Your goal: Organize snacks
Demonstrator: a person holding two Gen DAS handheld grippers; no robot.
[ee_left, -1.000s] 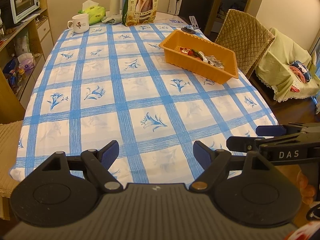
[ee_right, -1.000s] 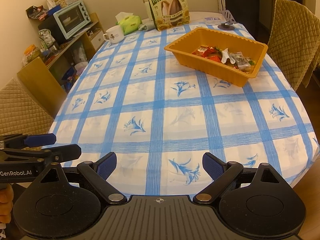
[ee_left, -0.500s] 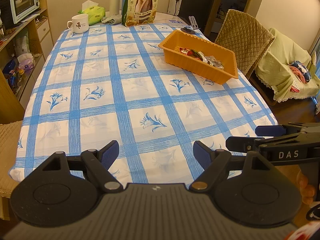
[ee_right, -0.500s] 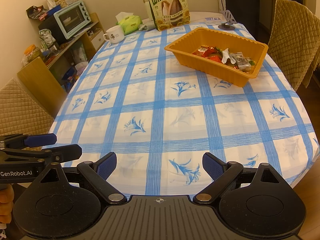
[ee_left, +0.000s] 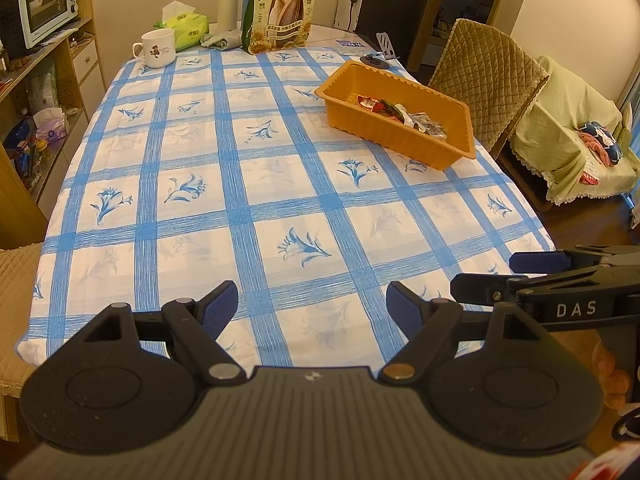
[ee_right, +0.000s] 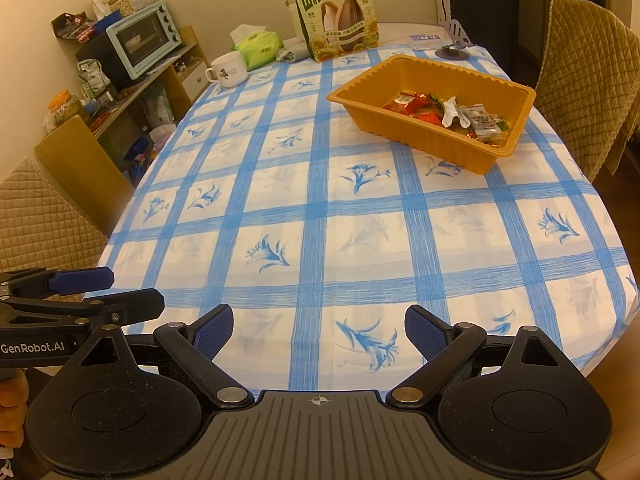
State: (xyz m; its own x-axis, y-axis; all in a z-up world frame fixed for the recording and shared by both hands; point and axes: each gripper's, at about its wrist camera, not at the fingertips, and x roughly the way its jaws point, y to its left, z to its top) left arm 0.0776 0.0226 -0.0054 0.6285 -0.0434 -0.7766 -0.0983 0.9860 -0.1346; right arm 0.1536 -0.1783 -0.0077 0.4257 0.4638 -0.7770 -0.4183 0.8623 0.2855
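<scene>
Snacks point(ee_right: 444, 114): small wrapped packets, red, white and dark, which we find lying loose in an orange tray point(ee_right: 408, 128) toward the far right corner of the table point(ee_right: 320, 220). We count no loose packets on the cloth itself. A large sunflower-seed bag point(ee_right: 338, 16) stands upright at the far edge, well apart from the tray.

Grippers: we hold the left gripper point(ee_left: 310, 304) and the right gripper point(ee_right: 318, 330) side by side at the near edge, both with fingers spread wide and nothing between them. Each shows at the margin of the other's view.

Risks, as we judge them: the packets overlap in a heap, so a pinch could lift two at once or slide off a slick wrapper. The tray looks light; a push on its rim could skid it toward the right edge. The tall bag could topple if nudged, and it stands near a white mug point(ee_left: 158, 48), a tissue pack point(ee_left: 184, 26) and a pale flask point(ee_left: 228, 0).

Surface: a white tablecloth with blue checks and flower prints, lying flat, its hem hanging over the near edge.

Room: a mint toaster oven point(ee_right: 140, 42) on cluttered wooden shelving to the left; quilted chairs point(ee_left: 486, 80) to the right; a covered sofa point(ee_left: 568, 132) beyond; warm light.
</scene>
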